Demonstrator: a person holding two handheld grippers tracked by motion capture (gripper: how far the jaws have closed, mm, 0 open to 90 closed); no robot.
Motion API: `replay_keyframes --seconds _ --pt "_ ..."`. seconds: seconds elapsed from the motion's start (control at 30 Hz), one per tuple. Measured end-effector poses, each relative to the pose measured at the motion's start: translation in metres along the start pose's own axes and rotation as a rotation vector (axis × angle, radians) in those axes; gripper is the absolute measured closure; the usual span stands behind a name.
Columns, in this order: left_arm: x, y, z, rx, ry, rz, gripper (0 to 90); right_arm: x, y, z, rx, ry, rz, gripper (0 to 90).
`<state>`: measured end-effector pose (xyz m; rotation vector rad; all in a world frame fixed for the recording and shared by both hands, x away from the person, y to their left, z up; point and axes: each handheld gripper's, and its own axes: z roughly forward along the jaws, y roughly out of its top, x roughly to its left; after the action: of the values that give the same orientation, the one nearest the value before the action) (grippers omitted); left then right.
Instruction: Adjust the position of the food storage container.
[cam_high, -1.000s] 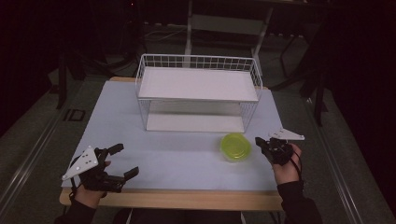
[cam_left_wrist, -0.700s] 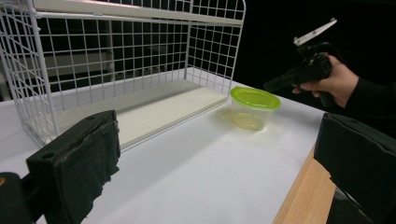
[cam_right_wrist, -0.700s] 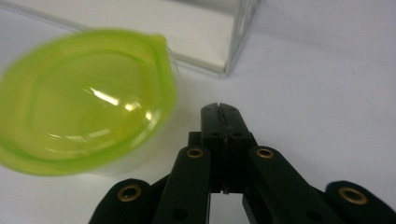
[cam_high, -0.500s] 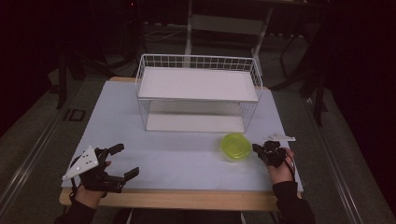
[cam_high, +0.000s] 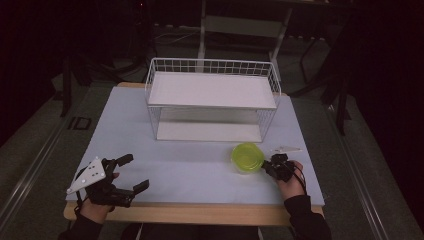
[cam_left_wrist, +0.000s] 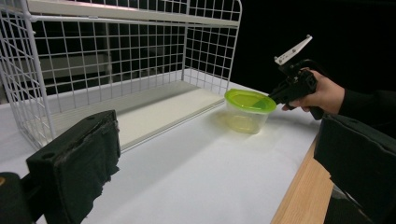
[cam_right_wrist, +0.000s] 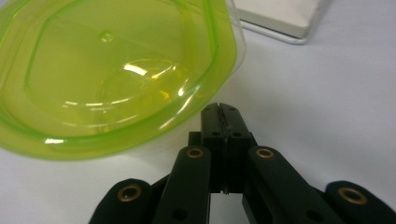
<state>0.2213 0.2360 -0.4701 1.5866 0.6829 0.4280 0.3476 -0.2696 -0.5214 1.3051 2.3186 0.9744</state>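
The yellow-green lidded container (cam_high: 247, 157) stands upright, lid up, at lower right of the high view, no clear long axis. The right gripper (cam_high: 273, 167), jaws pressed together empty, points at its rim. The left gripper (cam_high: 131, 173) rests wide at lower left

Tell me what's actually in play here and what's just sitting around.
In play:
- green-lidded container
- right gripper, jaws shut, tips right at the container's rim

Sitting around:
- white wire rack, shelves bare
- left gripper, jaws open, near the table's front edge
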Motion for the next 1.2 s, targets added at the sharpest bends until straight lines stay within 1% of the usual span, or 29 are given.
replay_keyframes --seconds 0.07,0.1,0.2,0.27,0.4,0.5,0.53,0.63,0.7,0.8,0.83,0.9,0.97,1.03,1.1,1.17,1.2 --pt "0.000 0.000 0.000 0.001 0.001 0.000 1.4 0.002 0.000 0.000 0.001 0.005 -0.004 90.0" --pt "0.000 0.000 0.000 0.000 0.000 0.000 1.4 0.007 0.001 0.001 -0.001 0.036 -0.006 90.0" --pt "0.000 0.000 0.000 0.002 0.000 0.001 1.4 0.014 0.002 0.003 0.011 0.062 -0.032 90.0" --pt "0.000 0.000 0.000 0.000 -0.002 0.000 1.4 0.015 0.004 0.004 0.015 0.038 -0.042 90.0" --pt "0.000 0.000 0.000 0.002 0.000 -0.002 1.4 0.008 0.009 0.006 -0.008 0.005 -0.026 90.0" --pt "0.000 0.000 0.000 0.001 0.001 -0.002 1.4 0.003 0.012 0.008 -0.016 -0.007 -0.016 90.0" --pt "0.000 0.000 0.000 0.002 0.001 -0.002 1.4 -0.002 0.014 0.010 -0.026 -0.006 -0.003 90.0" --pt "0.000 0.000 0.000 0.000 0.002 0.002 1.4 -0.005 0.016 0.015 -0.029 -0.001 -0.010 90.0" --pt "0.000 0.000 -0.001 0.000 0.002 0.002 1.4 -0.005 0.018 0.018 -0.029 0.015 -0.007 90.0" --pt "0.001 0.000 -0.001 0.000 0.003 0.001 1.4 0.000 0.019 0.021 -0.025 0.037 -0.021 90.0" --pt "0.001 0.000 -0.001 0.000 0.002 0.001 1.3 0.003 0.019 0.022 -0.016 0.040 -0.037 90.0" --pt "0.000 0.000 0.000 0.002 0.001 0.002 1.4 0.007 0.018 0.022 -0.014 0.055 -0.038 90.0" --pt "0.000 0.000 0.000 0.002 -0.001 0.002 1.4 0.011 0.018 0.022 -0.016 0.065 -0.051 90.0" --pt "0.000 0.000 0.000 0.002 0.001 0.003 1.4 0.014 0.018 0.021 -0.018 0.090 -0.044 90.0" --pt "0.000 0.000 -0.001 0.001 0.001 0.003 1.4 0.019 0.017 0.022 -0.014 0.108 -0.052 89.9" --pt "0.000 0.000 -0.001 0.001 0.001 0.003 1.4 0.026 0.016 0.024 -0.001 0.116 -0.069 90.0" --pt "0.000 0.000 -0.001 0.001 0.002 0.004 1.4 0.029 0.016 0.025 0.005 0.128 -0.074 90.0"
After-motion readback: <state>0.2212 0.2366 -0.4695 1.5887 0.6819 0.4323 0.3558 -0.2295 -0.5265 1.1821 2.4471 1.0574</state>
